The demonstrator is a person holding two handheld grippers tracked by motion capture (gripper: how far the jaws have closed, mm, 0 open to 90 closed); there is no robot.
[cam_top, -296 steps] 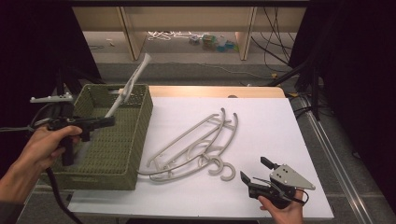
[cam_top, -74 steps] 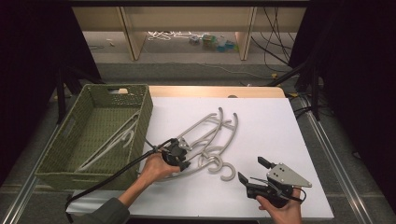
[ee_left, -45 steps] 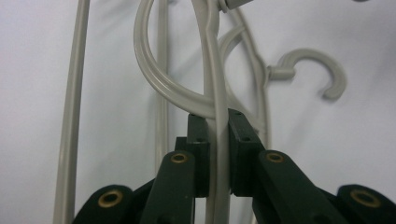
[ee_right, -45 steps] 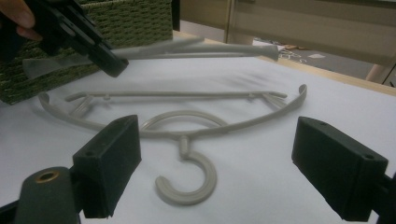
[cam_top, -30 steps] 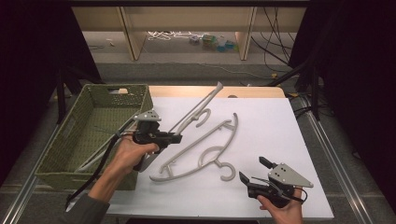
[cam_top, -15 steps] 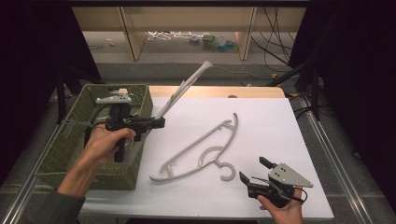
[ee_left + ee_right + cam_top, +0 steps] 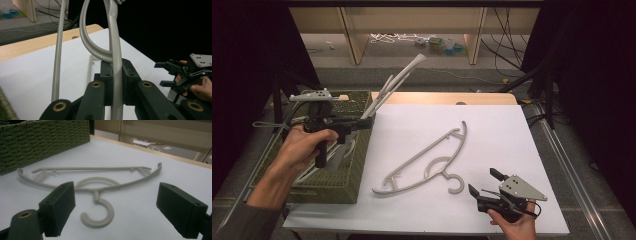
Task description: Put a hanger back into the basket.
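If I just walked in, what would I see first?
Probably the grey hanger sticking up in the air over the green basket on the left, pinched in the left gripper. Another hanger lies flat on the white table, with the right gripper open near its hook.

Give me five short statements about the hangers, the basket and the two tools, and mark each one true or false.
1. The left tool is shut on a grey hanger. True.
2. That held hanger lies flat on the white table. False: it is raised, slanting up over the basket.
3. The right tool is open and holds nothing. True.
4. The basket is red plastic. False: it is green and woven.
5. A second hanger lies on the table, its hook toward the right tool. True.
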